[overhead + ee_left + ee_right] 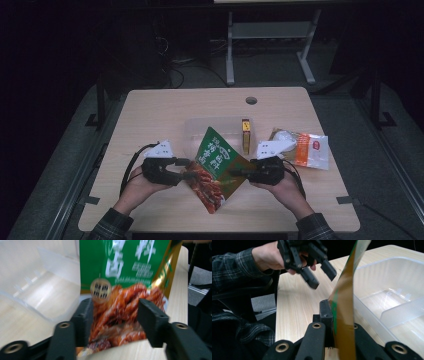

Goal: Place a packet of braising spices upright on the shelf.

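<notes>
A pale wooden table point(150, 115) filled the middle of the high view, with a small round hole point(251, 100) near its far edge. On it, past the grippers, stood a clear plastic container point(192, 131) with inner dividers. Held up over the table's near half, just in front of that container, was a green and gold food pouch point(215, 167) printed with a picture of reddish meat; it hung tilted, one corner pointing down toward the person. To the right lay a white and orange packet point(307, 149), and between it and the container a narrow yellow box point(245, 135). The right gripper point(331, 315) was pressed together on the pouch's right edge, pinching the foil between its pads. The left gripper point(113, 320) had its jaws spread, with the pouch's lower left part in front of them, the pads not pressing on it. In the right gripper view those spread jaws stood clear of the pouch.
</notes>
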Motion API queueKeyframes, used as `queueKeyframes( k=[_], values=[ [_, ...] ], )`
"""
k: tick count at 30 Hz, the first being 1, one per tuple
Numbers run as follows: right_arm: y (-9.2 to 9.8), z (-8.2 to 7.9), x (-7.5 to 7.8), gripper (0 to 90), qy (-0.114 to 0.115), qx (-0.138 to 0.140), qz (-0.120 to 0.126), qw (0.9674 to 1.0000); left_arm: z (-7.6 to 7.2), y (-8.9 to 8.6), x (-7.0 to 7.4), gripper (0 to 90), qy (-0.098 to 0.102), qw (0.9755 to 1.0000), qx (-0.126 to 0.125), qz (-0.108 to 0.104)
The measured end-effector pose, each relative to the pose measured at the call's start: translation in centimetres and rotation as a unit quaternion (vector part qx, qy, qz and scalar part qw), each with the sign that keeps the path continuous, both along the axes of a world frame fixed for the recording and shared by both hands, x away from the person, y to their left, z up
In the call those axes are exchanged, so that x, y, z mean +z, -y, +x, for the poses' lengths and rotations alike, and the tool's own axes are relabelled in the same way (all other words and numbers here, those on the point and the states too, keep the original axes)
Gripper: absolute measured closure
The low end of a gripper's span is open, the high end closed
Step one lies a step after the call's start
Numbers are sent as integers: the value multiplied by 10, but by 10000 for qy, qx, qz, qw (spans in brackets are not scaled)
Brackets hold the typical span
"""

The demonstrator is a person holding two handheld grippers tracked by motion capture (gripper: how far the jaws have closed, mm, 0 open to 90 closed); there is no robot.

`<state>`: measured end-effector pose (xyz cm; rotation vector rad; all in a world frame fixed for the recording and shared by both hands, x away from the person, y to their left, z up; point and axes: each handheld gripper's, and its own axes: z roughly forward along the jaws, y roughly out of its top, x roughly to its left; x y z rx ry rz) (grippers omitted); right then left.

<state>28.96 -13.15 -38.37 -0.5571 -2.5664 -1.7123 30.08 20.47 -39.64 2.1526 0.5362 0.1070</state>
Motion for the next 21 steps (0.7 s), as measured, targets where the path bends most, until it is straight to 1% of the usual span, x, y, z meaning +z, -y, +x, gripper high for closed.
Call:
queueKeyframes(
  k=[1, 2, 3, 4, 5, 6, 7, 9, 10, 12, 13, 14, 15, 17, 18, 21],
  values=[
    [0, 0, 0, 900, 0, 0, 0, 10000, 0, 0, 0, 411, 0, 10000, 0, 0],
    [1, -1, 4, 900, 39, 13, 31, 10000, -4, -5, -5, 383, -45, 10000, 32, 57],
    [1, -1, 4, 900, 39, 13, 31, 10000, -4, -5, -5, 359, -45, 10000, 32, 57],
    [1, -2, 8, 900, 133, 1, 71, 9999, -8, -11, -10, 356, -91, 9999, 35, 74],
    [1, -2, 8, 900, 133, 1, 71, 9999, -8, -11, -10, 349, -91, 9999, 35, 74],
    [2, -3, 12, 900, 192, 5, 123, 9997, -12, -15, -14, 317, -169, 9998, 20, 69],
    [2, -3, 12, 900, 192, 5, 123, 9997, -12, -15, -14, 294, -169, 9998, 20, 69],
    [3, -3, 16, 900, 229, 4, 143, 9996, -16, -19, -17, 287, -151, 9998, 69, 130],
    [3, -3, 18, 900, 242, 2, 159, 9996, -17, -21, -19, 275, -127, 9996, 65, 224],
    [4, -3, 22, 900, 254, 10, 242, 9994, -18, -23, -23, 248, -142, 9995, 134, 239],
    [4, -2, 24, 900, 255, 18, 270, 9993, -18, -25, -25, 237, -150, 9993, 144, 308],
    [4, -2, 29, 900, 268, 15, 345, 9990, -17, -26, -29, 224, -128, 9993, 139, 333],
    [4, -2, 29, 900, 268, 15, 345, 9990, -17, -26, -29, 220, -128, 9993, 139, 333],
    [3, -1, 33, 900, 277, -15, 380, 9989, -15, -27, -31, 216, -132, 9991, 165, 357],
    [3, 0, 38, 900, 300, -6, 425, 9986, -14, -27, -32, 214, -118, 9991, 174, 376],
    [2, 1, 44, 900, 270, -50, 533, 9982, -12, -29, -34, 204, -87, 9991, 211, 353]
  ],
)
